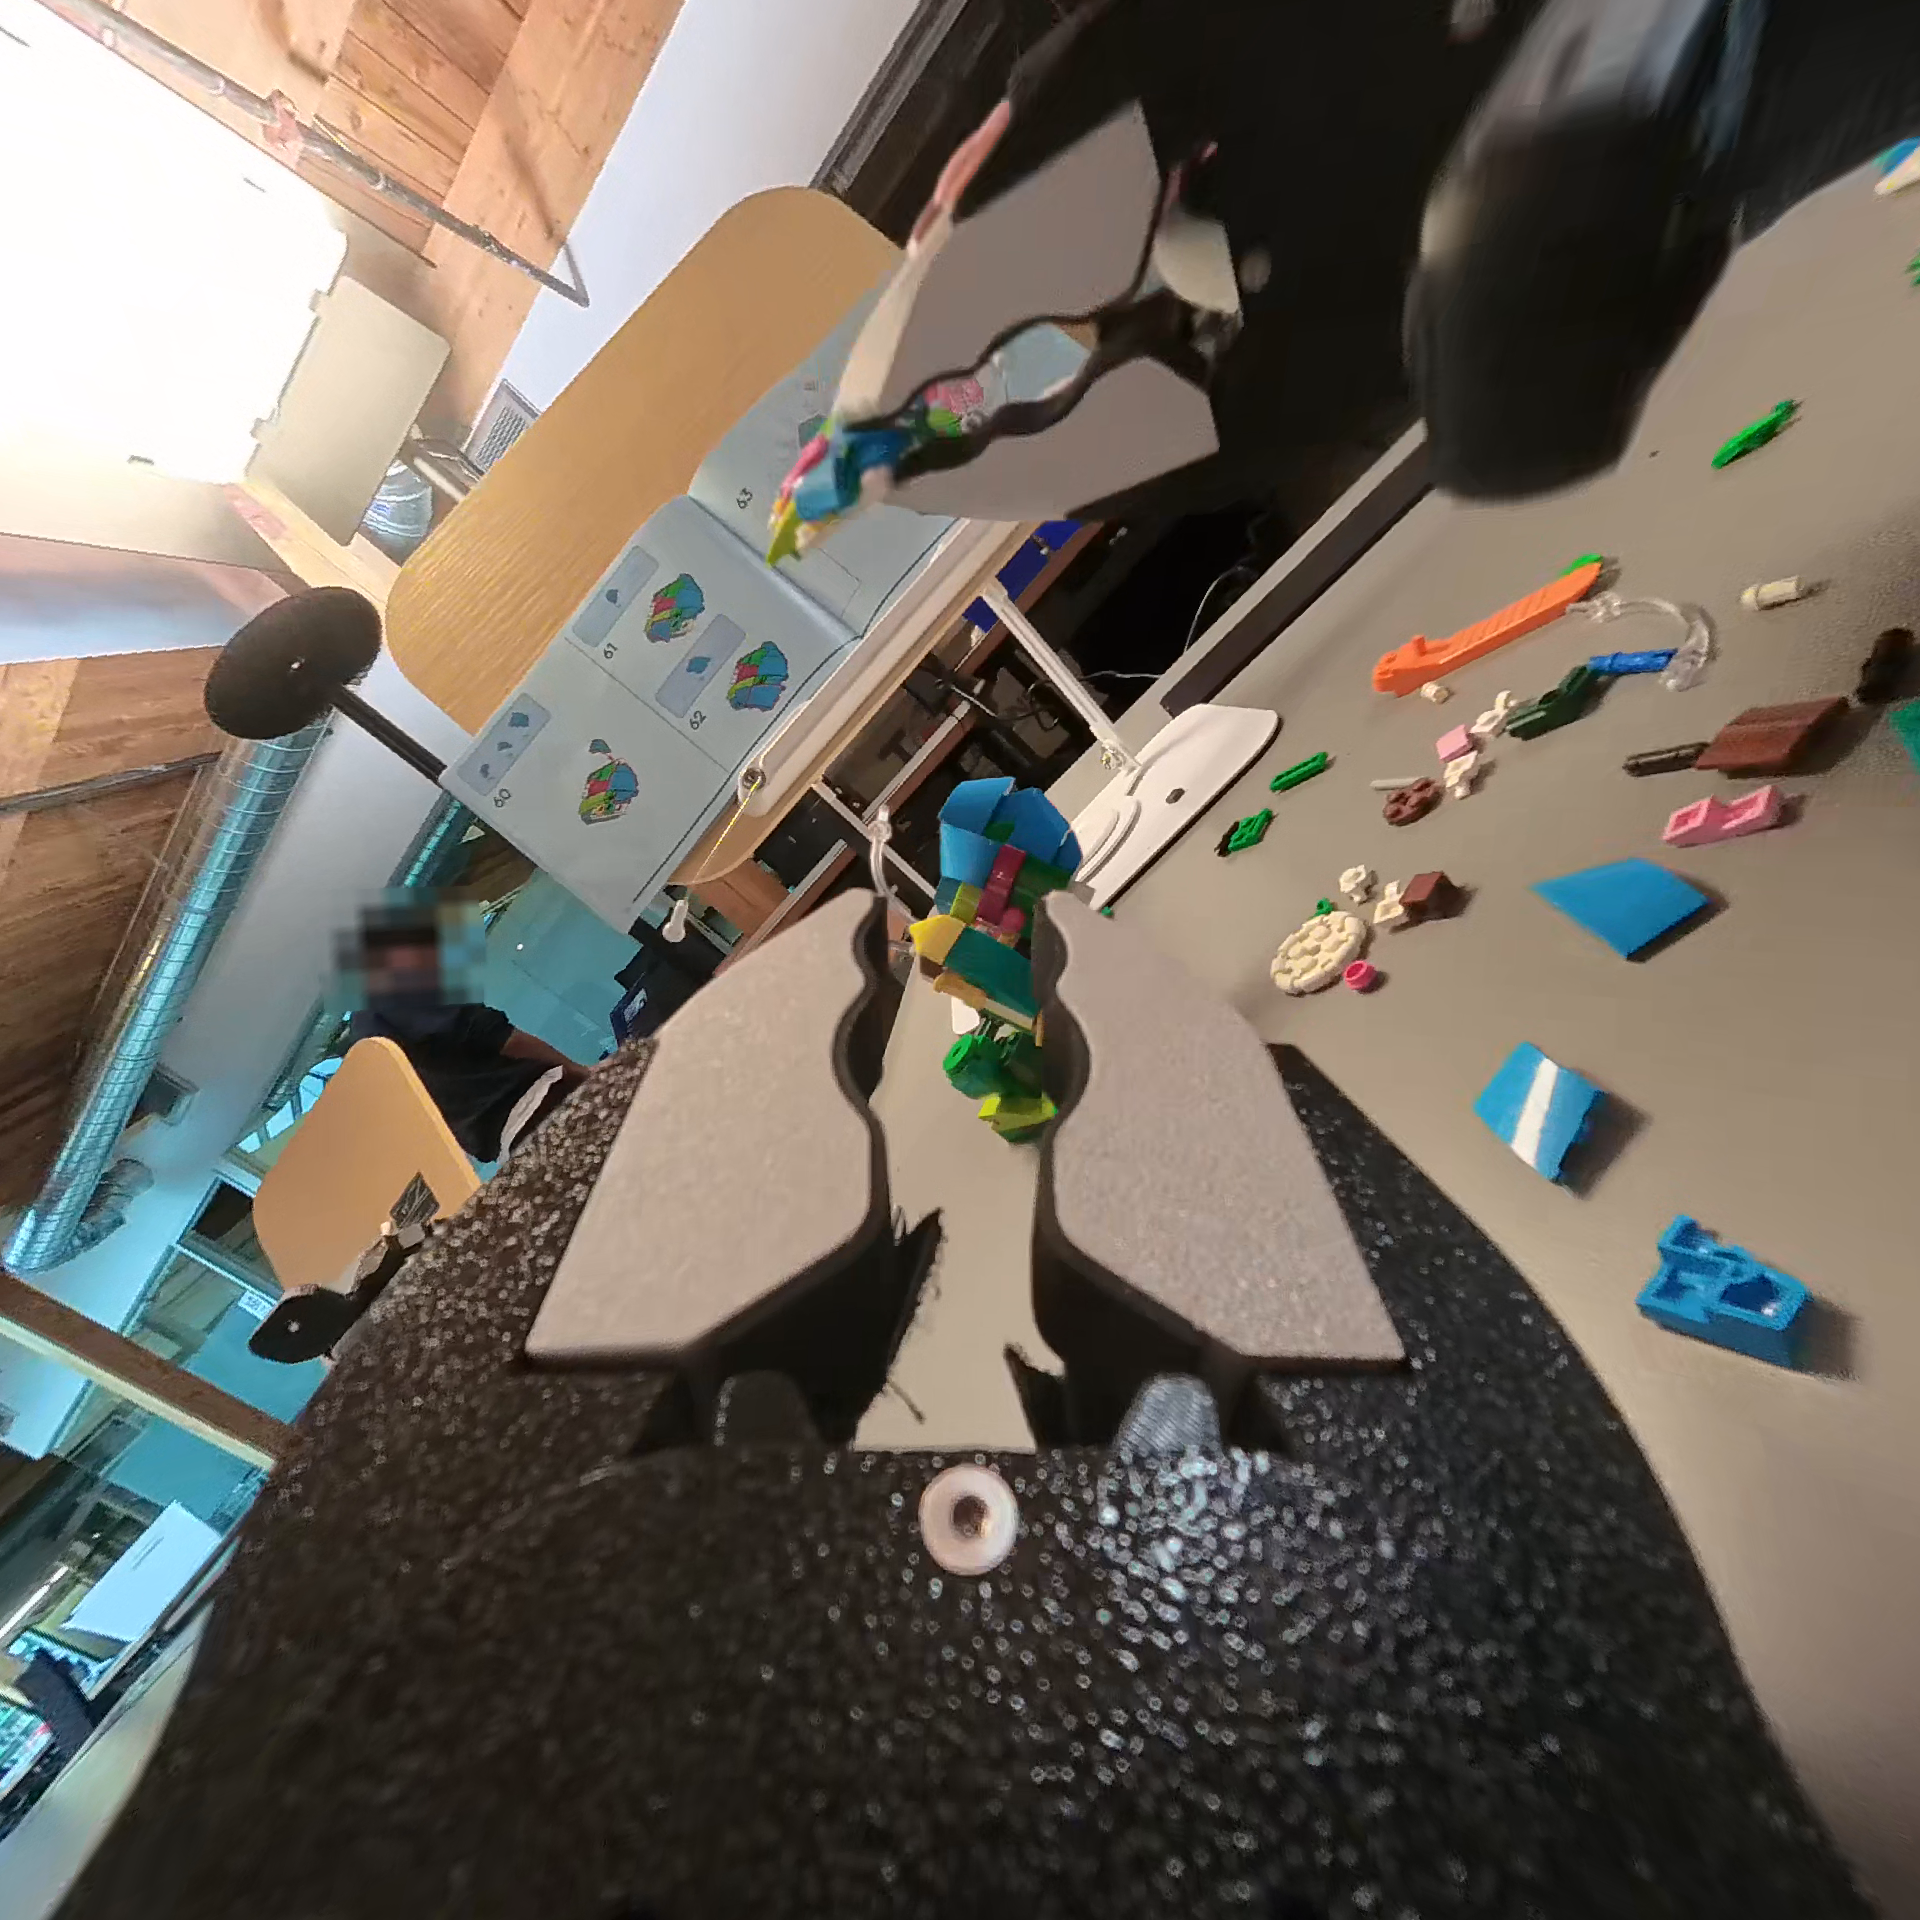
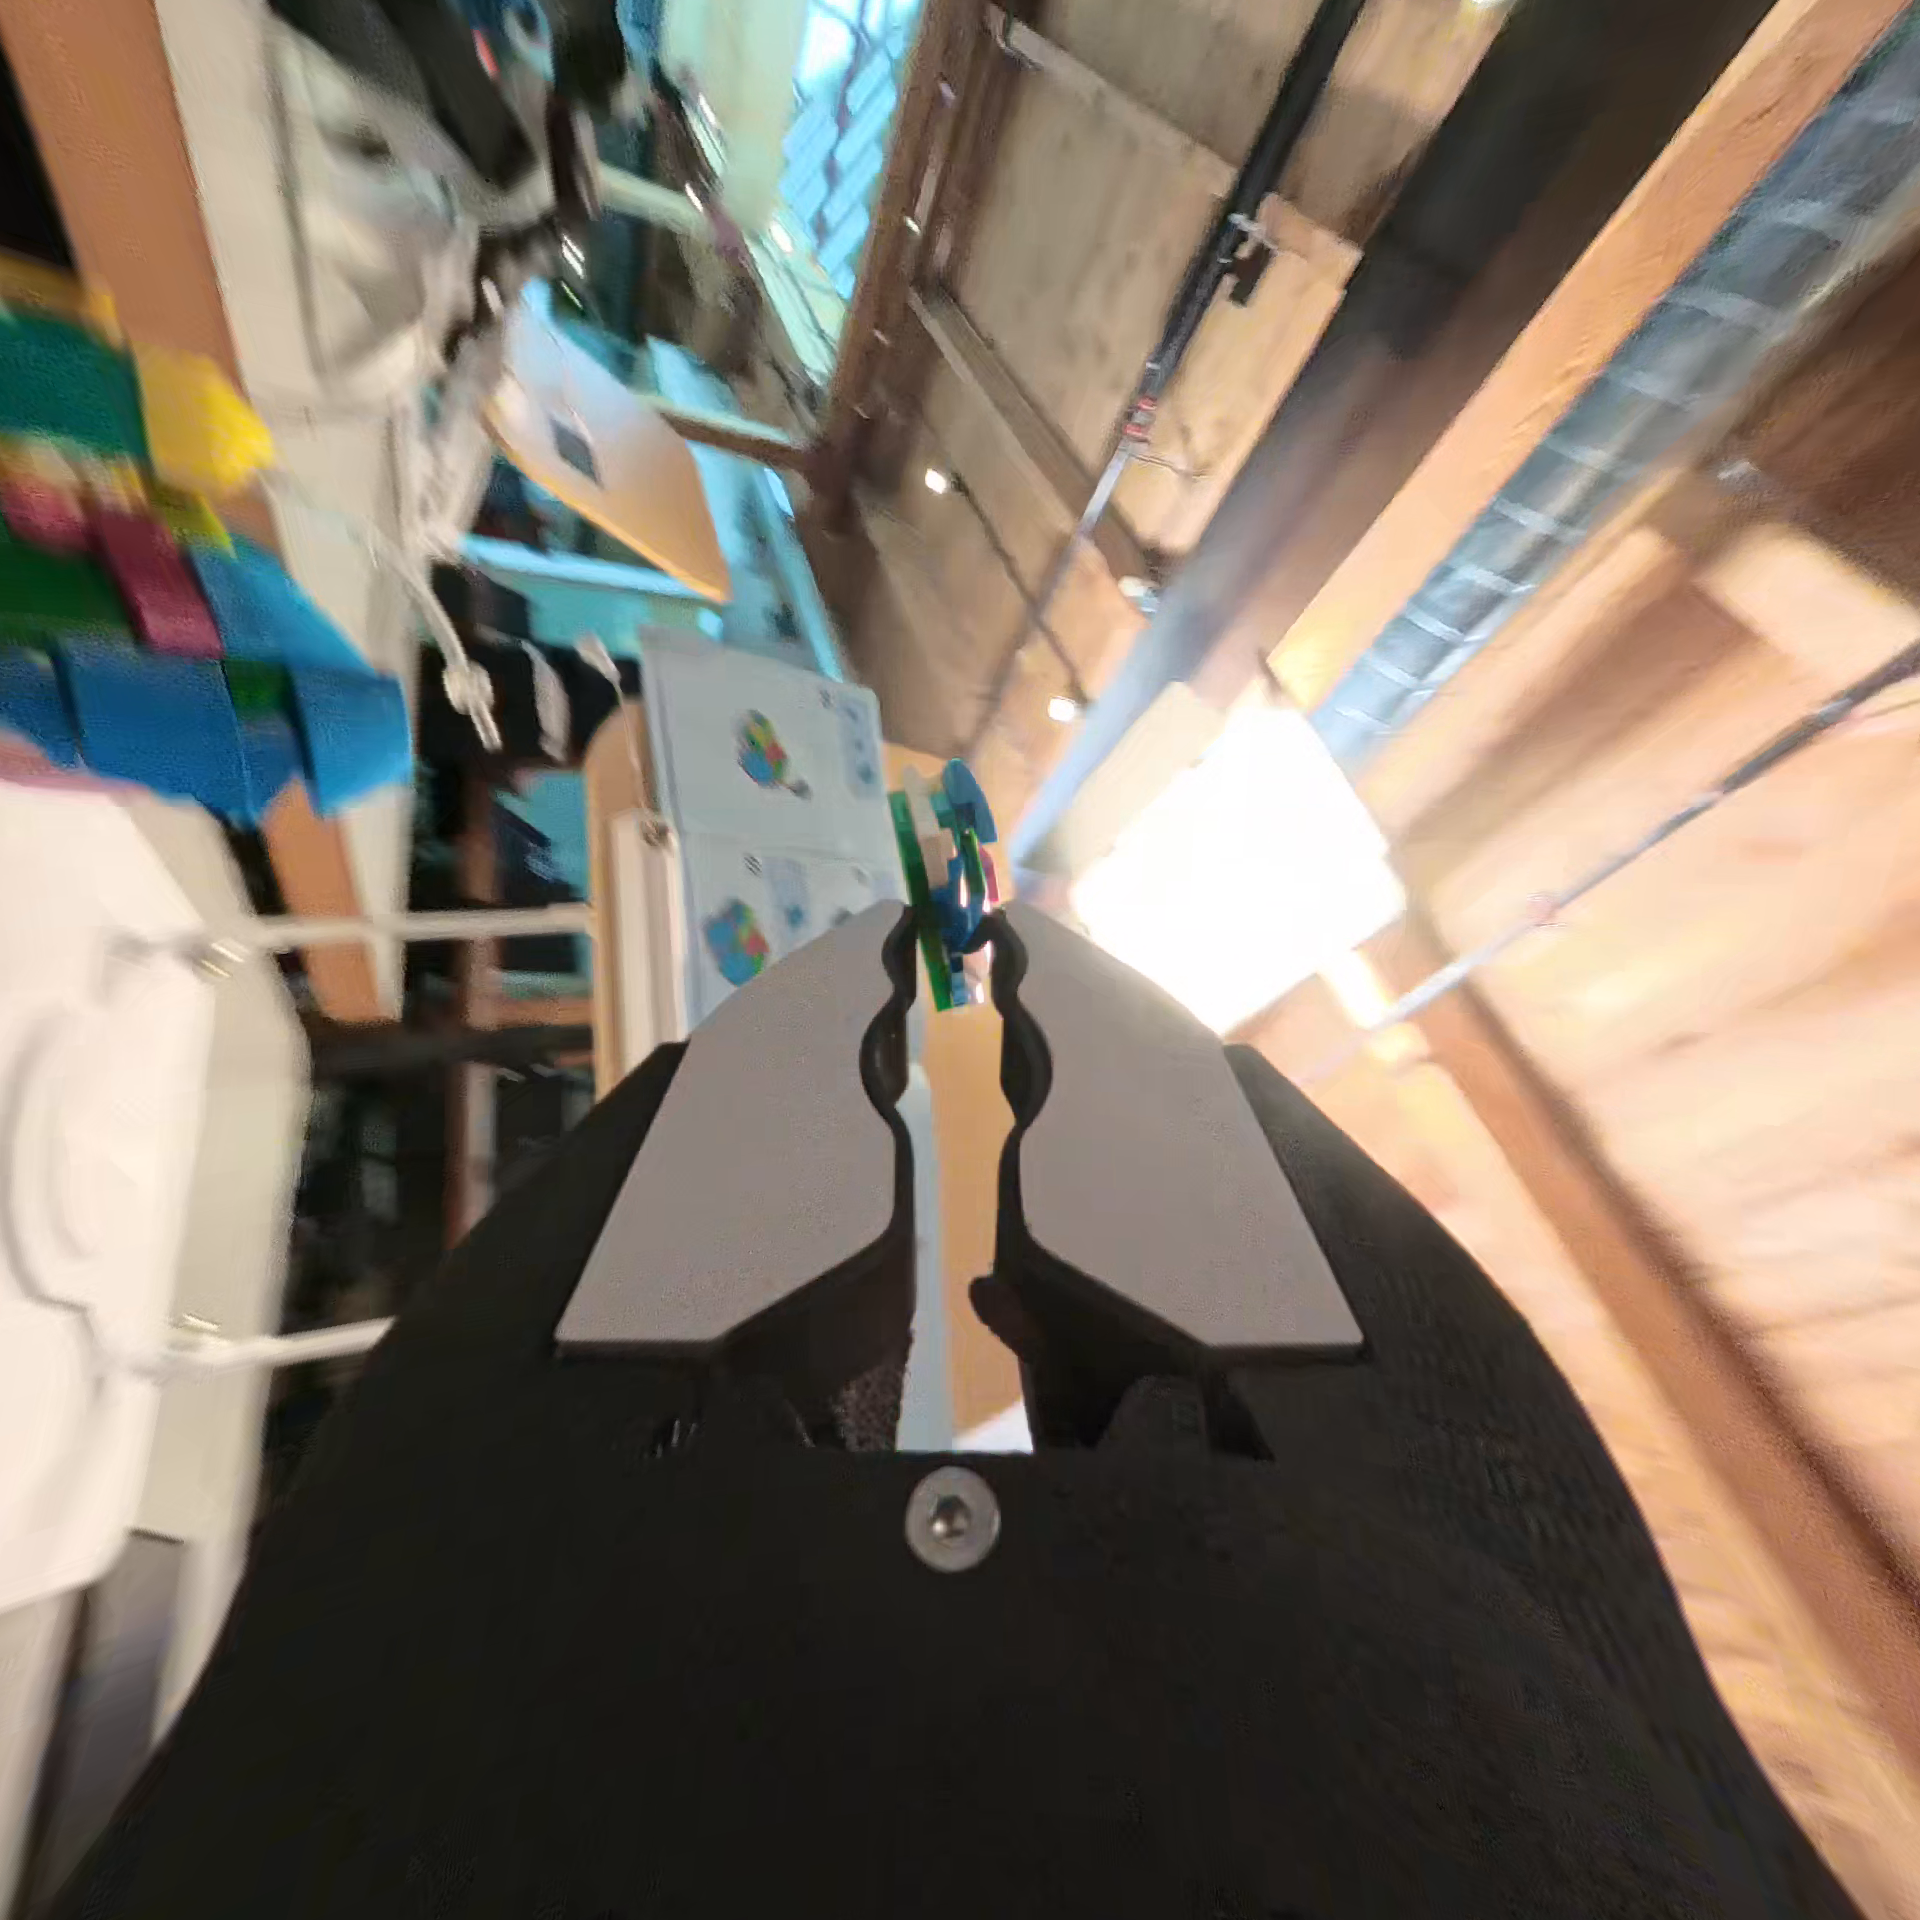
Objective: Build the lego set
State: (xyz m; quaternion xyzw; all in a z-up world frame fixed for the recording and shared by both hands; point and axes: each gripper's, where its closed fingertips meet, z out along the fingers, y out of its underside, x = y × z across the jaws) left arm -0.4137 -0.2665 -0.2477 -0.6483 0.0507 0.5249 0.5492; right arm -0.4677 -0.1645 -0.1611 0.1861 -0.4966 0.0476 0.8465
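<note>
My left gripper (image 1: 961, 914) is shut on a colourful lego build (image 1: 997, 935) of blue, green, yellow and pink bricks and holds it in the air off the table's edge. The same build shows blurred at the left of the right wrist view (image 2: 156, 623). My right gripper (image 2: 951, 920) is shut on a small sub-build (image 2: 948, 883) with a green plate and blue pieces. In the left wrist view the right gripper (image 1: 831, 488) is up and to the left of the big build, apart from it, in front of the instruction booklet (image 1: 665, 707).
Loose pieces lie on the grey table (image 1: 1558, 1558) at the right: an orange separator (image 1: 1475, 634), a blue wedge (image 1: 1621, 904), a blue-white slope (image 1: 1538, 1112), a blue brick (image 1: 1725, 1288), brown (image 1: 1766, 738) and pink (image 1: 1725, 816) parts. The booklet's white stand (image 1: 1174, 779) is at the table's edge. A person (image 1: 447, 1060) sits far behind.
</note>
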